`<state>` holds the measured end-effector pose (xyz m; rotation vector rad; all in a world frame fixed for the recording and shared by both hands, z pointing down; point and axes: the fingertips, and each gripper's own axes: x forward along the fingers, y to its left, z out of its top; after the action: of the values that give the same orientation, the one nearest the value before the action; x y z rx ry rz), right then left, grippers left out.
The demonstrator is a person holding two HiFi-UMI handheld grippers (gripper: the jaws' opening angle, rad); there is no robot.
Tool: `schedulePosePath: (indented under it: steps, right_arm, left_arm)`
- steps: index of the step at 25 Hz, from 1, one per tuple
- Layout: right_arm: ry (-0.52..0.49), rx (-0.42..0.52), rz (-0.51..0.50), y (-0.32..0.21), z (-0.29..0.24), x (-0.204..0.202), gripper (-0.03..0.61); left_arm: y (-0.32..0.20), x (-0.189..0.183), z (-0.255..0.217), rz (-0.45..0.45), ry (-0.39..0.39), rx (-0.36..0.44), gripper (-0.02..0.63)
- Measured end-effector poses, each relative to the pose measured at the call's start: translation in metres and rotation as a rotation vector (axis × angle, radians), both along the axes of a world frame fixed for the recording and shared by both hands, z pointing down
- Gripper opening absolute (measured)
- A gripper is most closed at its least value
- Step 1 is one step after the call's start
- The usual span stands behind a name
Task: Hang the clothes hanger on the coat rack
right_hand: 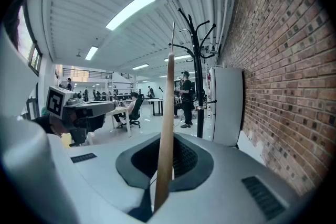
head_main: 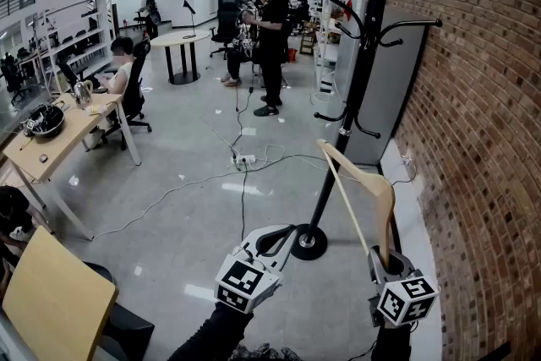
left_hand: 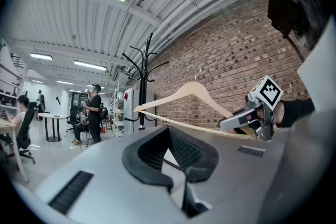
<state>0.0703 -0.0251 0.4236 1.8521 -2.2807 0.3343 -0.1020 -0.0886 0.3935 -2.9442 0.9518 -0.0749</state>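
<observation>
A pale wooden clothes hanger stands tilted over the floor, and my right gripper is shut on its lower end. Its other arm reaches up and left toward the pole of the black coat rack, which stands just beyond it by the brick wall. In the right gripper view the hanger rises on edge from between the jaws of the right gripper, with the rack behind it. My left gripper is shut with nothing in it, low and left of the rack's round base. The left gripper view shows the hanger to its right.
A brick wall runs along the right, with a grey-white panel behind the rack. Cables and a power strip lie on the floor. A person stands further back. Another person sits at a desk on the left. A wooden chair is nearest, bottom left.
</observation>
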Motion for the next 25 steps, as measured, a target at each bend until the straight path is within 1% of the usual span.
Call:
schedulePosePath:
  steps: [8, 15, 18, 21, 25]
  right_arm:
    - [-0.001, 0.001, 0.014, -0.021, 0.000, -0.004, 0.020]
    - [0.012, -0.002, 0.006, -0.036, 0.002, -0.002, 0.020]
    - [0.007, -0.002, 0.001, -0.046, 0.005, 0.007, 0.020]
    - [-0.009, -0.005, -0.018, -0.062, 0.011, 0.020, 0.020]
    - [-0.008, -0.010, -0.077, -0.093, 0.015, 0.039, 0.020]
  left_arm:
    - [-0.026, 0.000, 0.002, 0.025, -0.012, 0.000, 0.006]
    - [-0.044, 0.003, 0.005, 0.023, -0.009, -0.011, 0.006]
    - [-0.052, 0.011, 0.010, 0.019, -0.026, -0.016, 0.008]
    - [-0.067, 0.021, 0.015, -0.005, -0.041, -0.018, 0.008]
    - [-0.090, 0.043, 0.015, -0.043, -0.047, -0.016, 0.008]
